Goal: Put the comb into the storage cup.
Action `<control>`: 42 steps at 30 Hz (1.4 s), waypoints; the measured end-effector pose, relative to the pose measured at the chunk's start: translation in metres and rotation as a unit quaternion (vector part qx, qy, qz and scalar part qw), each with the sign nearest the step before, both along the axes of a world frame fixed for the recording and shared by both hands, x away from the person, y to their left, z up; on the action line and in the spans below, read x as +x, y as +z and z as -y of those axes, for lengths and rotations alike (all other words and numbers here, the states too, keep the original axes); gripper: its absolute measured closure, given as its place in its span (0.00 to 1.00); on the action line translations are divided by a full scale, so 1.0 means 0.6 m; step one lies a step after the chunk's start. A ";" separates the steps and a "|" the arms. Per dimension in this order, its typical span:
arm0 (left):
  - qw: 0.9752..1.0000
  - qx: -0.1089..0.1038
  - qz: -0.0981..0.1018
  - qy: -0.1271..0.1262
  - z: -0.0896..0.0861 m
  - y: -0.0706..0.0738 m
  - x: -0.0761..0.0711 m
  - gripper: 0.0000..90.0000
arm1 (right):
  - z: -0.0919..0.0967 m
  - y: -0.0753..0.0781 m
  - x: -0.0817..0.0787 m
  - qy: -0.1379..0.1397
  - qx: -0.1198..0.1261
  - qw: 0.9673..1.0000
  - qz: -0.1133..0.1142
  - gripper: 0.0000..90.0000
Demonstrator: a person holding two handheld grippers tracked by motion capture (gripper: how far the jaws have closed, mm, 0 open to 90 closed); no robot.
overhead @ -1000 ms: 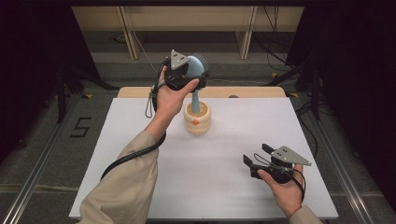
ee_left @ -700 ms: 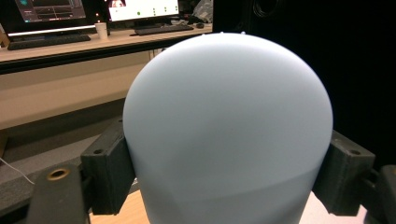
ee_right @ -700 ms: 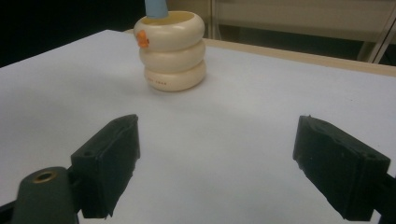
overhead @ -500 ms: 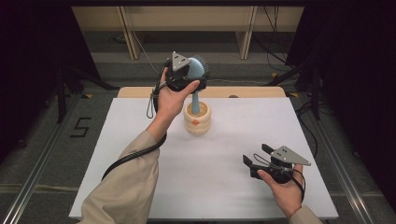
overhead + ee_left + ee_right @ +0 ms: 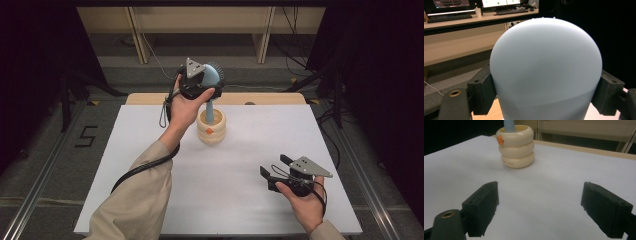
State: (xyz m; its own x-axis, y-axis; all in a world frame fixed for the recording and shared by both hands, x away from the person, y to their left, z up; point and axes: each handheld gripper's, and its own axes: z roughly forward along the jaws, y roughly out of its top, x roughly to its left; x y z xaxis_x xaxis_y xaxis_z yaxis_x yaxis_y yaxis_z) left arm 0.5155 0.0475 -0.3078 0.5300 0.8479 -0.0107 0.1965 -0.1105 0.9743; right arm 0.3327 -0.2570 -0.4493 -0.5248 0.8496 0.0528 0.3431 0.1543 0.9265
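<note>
My left gripper (image 5: 207,82) clamped the blue brush's (image 5: 546,70) head, handle in the cream holder (image 5: 211,127); my right gripper (image 5: 276,169), at 4 o'clock from the holder, stood open, empty

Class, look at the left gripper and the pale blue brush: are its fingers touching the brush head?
Touching. In the left gripper view, both fingers press against the sides of the blue brush head, with no gap.

Brush (image 5: 546,72) handle's lower end hidden inside the cream holder (image 5: 211,127); bristles behind its head.
</note>
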 end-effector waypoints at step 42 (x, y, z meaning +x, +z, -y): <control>1.000 0.013 -0.009 0.009 0.007 -0.021 0.014 0.22 | 0.001 -0.001 0.000 0.000 -0.001 1.000 0.000 0.17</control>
